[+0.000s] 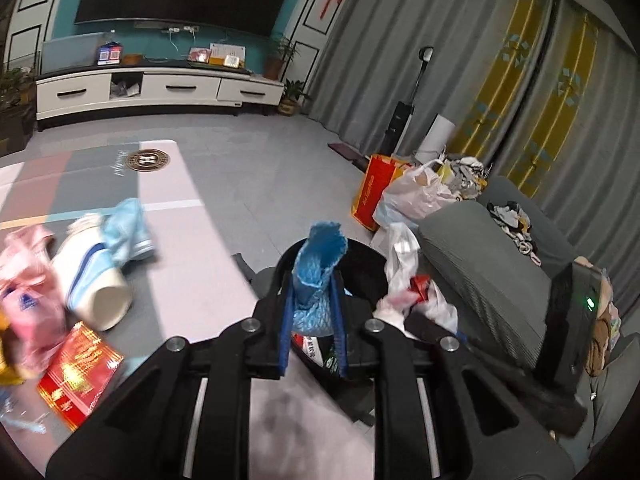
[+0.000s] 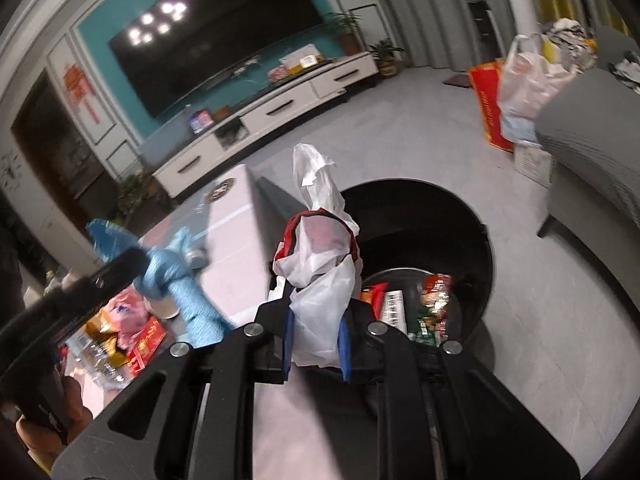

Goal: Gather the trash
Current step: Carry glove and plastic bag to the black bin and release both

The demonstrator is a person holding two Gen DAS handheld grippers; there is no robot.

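Two pieces hang over the black bin: the left hand-held gripper clamps blue mesh, the right hand-held gripper a white bag, while wrappers lie inside it and more litter waits on the table beside it.

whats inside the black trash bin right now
The black trash bin holds snack wrappers and a white printed packet. The white plastic bag in the right gripper hides the rest.

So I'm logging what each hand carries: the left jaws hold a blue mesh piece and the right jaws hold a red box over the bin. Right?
Not quite. The right gripper is shut on a white plastic bag, not a red box, as the right wrist view shows. The rest stands: the left gripper holds the blue mesh piece, by the black bin.
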